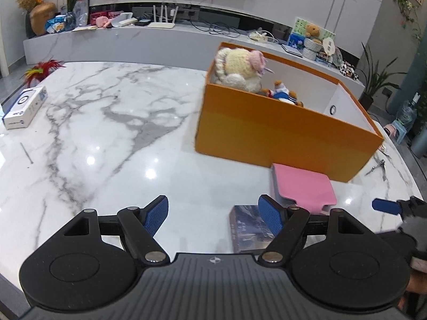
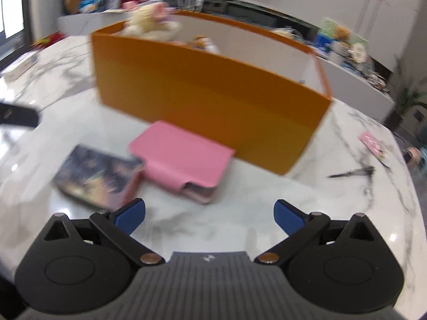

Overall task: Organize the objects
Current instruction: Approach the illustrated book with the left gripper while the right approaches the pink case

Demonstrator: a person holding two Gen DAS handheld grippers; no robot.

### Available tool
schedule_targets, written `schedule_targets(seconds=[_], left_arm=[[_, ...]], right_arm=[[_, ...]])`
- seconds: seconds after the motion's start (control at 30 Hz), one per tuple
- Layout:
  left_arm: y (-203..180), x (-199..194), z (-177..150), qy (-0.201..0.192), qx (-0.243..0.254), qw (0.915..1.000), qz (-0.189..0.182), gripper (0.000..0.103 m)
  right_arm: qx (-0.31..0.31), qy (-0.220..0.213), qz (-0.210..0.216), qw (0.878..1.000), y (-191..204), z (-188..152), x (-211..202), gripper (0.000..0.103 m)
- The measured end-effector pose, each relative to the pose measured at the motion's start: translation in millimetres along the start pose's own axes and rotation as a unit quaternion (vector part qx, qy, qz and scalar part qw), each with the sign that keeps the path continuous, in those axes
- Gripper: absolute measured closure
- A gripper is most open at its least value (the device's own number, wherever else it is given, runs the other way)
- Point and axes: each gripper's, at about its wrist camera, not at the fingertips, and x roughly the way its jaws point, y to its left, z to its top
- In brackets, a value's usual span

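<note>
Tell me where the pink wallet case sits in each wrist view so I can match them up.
Left wrist: pink wallet case lies lower right of centre, just beyond the left gripper's right fingertip.
Right wrist: pink wallet case lies at centre, ahead of the open fingers.
Shared landmark: the orange box stands right behind it in both.

The glossy white marble tabletop [image 1: 112,122] carries grey veining. The tall rectangular cardboard box [image 1: 280,133] is orange outside and white inside. In it sit a cream-and-white knitted plush with a pink cap [image 1: 240,66] and a small brown bear toy in blue-and-white stripes [image 1: 283,93]. The flat leather-like wallet case [image 2: 181,157] is plain pink; the flat rectangular case beside it [image 2: 98,176] shows a dark blue, purple and yellow cloudy print. The small cardboard carton at the tabletop's left edge [image 1: 24,108] is white with blue markings. Each hand-held gripper [image 2: 209,217] is black with blue textured fingertips [image 2: 130,217].
</note>
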Motion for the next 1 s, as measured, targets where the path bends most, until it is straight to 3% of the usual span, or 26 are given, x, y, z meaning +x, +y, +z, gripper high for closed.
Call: schedule_targets(seconds=[0.2, 0.33, 0.47, 0.63, 0.73, 0.83, 1.0], left_arm=[[-7.8, 6.2, -5.7, 0.017, 0.014, 0.9998, -0.003, 0.015], [-1.6, 4.3, -5.6, 0.014, 0.005, 0.9999, 0.007, 0.015], [7.6, 4.5, -4.1, 0.017, -0.012, 0.9997, 0.01, 0.015], [12.1, 5.2, -4.6, 0.023, -0.019, 0.9995, 0.009, 0.015], [11.8, 5.0, -4.1, 0.024, -0.018, 0.9995, 0.007, 0.015], [11.3, 6.9, -3.8, 0.028, -0.019, 0.9994, 0.006, 0.015], [10.8, 8.5, -4.1, 0.033, -0.011, 0.9994, 0.009, 0.015]], right_arm=[[-0.044, 0.002, 0.01, 0.999, 32.3, -1.4, 20.9, 0.001], [-0.041, -0.016, 0.123, 0.991, 40.4, 0.1, 4.6, 0.001], [-0.013, -0.029, 0.097, 0.995, 18.2, 9.7, 9.8, 0.001], [0.056, -0.031, 0.219, 0.974, -32.4, 23.5, 35.7, 0.001], [0.074, -0.041, 0.262, 0.961, -51.2, 23.2, 49.7, 0.001], [0.095, -0.052, 0.271, 0.956, -60.4, 23.2, 58.5, 0.001], [0.12, -0.004, 0.265, 0.957, -54.7, 24.4, 71.4, 0.001]])
